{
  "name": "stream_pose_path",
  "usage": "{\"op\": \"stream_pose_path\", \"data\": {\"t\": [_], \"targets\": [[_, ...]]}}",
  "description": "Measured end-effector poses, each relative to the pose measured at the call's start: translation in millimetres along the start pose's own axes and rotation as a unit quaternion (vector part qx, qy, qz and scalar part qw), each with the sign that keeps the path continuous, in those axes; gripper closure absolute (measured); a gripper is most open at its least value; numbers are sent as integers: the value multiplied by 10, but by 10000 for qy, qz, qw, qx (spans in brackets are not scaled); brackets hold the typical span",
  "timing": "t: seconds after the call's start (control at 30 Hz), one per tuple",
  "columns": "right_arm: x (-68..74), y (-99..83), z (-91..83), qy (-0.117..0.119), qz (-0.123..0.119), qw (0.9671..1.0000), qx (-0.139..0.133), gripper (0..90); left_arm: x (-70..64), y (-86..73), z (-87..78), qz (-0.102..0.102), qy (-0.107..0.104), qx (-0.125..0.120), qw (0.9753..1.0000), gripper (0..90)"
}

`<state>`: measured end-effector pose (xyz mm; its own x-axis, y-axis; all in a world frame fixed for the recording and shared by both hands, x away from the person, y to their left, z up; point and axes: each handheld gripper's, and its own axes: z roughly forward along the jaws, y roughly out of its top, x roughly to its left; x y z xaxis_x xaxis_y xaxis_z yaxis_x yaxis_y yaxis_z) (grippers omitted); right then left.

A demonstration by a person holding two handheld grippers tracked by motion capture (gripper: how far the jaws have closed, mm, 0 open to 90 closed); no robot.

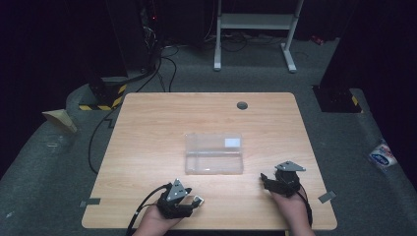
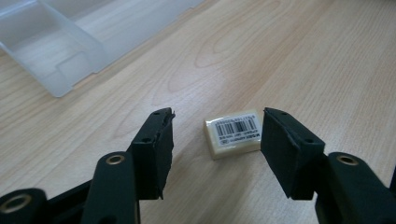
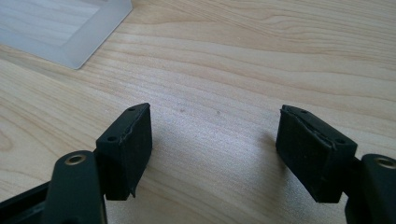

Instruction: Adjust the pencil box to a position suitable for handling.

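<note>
I see a small cream-white eraser lying flat on the wooden counter, its top face carrying a white label with a black barcode. It sits between my left tool's spread jaws, touching neither, near the counter's front edge and well apart from the clear plastic box.

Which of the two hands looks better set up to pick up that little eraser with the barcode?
The left. The left hand-held gripper is open with the eraser lying on the table between its jaws, probably needing only to close. The right hand-held gripper is open over bare wood.
</note>
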<state>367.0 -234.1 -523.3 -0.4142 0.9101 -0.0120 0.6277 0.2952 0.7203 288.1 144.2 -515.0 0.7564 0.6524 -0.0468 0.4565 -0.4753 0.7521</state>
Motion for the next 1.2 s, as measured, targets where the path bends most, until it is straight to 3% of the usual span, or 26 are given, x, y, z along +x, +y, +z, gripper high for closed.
{"op": "stream_pose_path", "data": {"t": [0.33,0.77,0.9,1.07,1.2], "targets": [[1,-4,-4,-3,-1,10000,-4,269,-101,6,102,308,46,120,9994,527],[2,-4,-4,-4,-1,10000,-3,269,-30,-13,49,251,194,27,9995,638],[2,-4,-4,-4,-2,10000,-3,269,-25,-18,51,268,219,18,9994,627],[1,-4,-4,-4,-3,10000,-4,269,-18,-9,92,228,208,22,9995,536],[2,-4,-4,-4,-2,10000,-3,269,-19,12,144,216,170,-4,9996,537]]}}
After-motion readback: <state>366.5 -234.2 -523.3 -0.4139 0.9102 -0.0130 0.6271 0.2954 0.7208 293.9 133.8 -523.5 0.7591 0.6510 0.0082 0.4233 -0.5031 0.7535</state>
